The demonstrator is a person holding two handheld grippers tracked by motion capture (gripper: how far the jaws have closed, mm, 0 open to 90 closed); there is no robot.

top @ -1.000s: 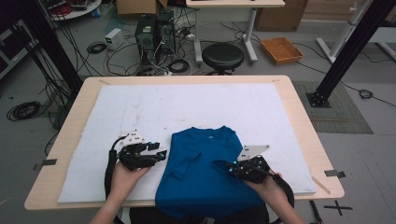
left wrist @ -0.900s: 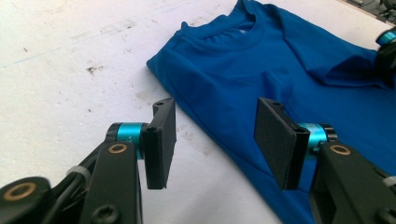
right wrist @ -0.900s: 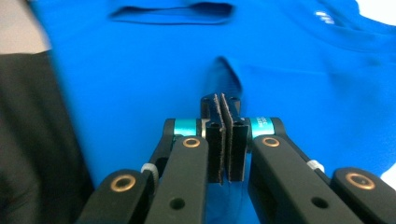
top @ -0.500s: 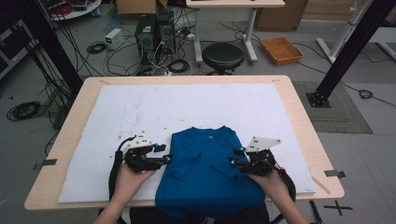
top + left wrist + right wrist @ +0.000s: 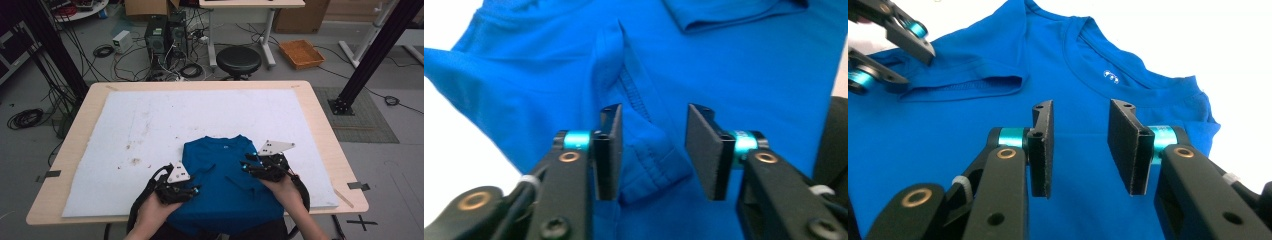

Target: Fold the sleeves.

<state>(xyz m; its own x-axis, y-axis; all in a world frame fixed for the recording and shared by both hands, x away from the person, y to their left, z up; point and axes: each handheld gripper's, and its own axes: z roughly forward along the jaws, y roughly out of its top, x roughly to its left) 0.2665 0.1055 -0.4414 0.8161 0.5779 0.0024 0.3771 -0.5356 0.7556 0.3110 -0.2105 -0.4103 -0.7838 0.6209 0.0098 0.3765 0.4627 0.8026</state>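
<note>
Your left gripper (image 5: 653, 150): jaws apart, empty, over folded sleeve (image 5: 644, 150) of blue shirt (image 5: 227, 187). Your right gripper (image 5: 1079, 145): jaws apart, empty, over shirt's right side. Shirt lies flat on white sheet (image 5: 150, 125), near table edge.

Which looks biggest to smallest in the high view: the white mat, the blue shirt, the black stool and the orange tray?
1. white mat
2. blue shirt
3. and 4. black stool and orange tray look alike.
</note>
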